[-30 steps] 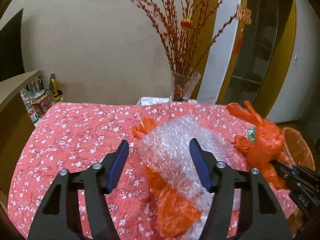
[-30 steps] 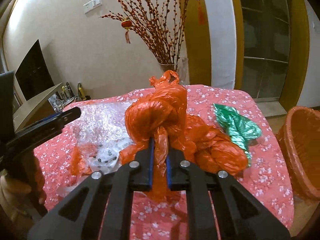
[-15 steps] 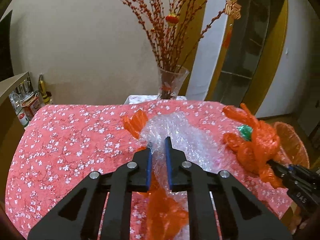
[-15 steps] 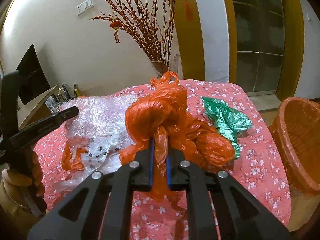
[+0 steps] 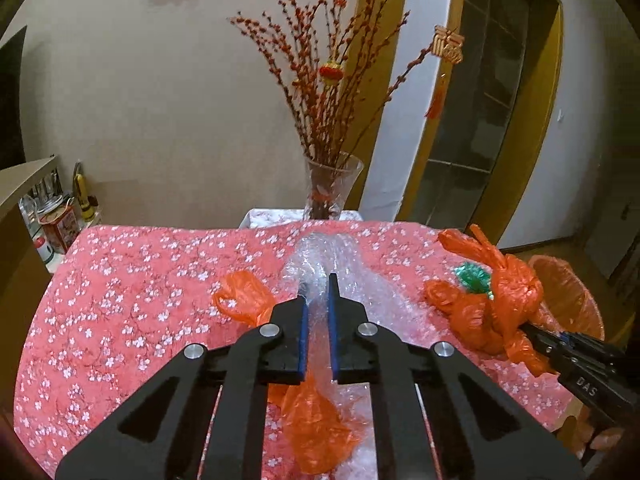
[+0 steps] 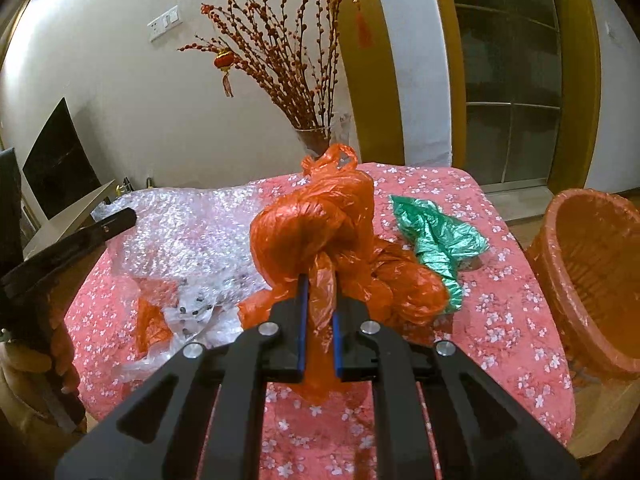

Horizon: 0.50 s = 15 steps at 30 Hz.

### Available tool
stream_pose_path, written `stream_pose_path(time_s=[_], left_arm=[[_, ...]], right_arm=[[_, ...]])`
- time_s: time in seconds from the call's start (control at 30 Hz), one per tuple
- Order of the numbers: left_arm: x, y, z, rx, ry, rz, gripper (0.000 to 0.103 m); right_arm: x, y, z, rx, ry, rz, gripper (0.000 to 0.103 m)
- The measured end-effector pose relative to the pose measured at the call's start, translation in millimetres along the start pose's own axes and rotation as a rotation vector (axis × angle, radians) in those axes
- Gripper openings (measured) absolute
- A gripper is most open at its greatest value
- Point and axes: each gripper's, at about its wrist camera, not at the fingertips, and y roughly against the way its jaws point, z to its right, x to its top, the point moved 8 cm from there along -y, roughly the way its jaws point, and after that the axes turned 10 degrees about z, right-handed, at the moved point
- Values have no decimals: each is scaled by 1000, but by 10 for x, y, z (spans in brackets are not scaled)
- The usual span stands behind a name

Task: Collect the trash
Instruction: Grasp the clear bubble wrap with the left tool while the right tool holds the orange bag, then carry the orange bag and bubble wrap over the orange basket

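the left gripper (image 5: 317,300) has its jaws pinched tight on a fold of bubble wrap (image 5: 372,300), which spreads over the flowered tablecloth (image 5: 140,292) on top of a loose orange bag (image 5: 240,300). the right gripper (image 6: 319,300) is clamped on the tail of a knotted orange bag bundle (image 6: 316,228). just beside that bundle lies a green bag (image 6: 436,240). a wicker basket (image 6: 592,280) stands off the table's right edge. beyond the table, a glass vase (image 5: 332,188) holds red branches.
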Motion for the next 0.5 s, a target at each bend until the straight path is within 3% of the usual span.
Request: stream_pose_path(time_s=[0.5], left_arm=[[540, 226, 559, -139, -3, 99, 7]], right_arm=[[333, 445, 530, -107, -14, 111, 11]])
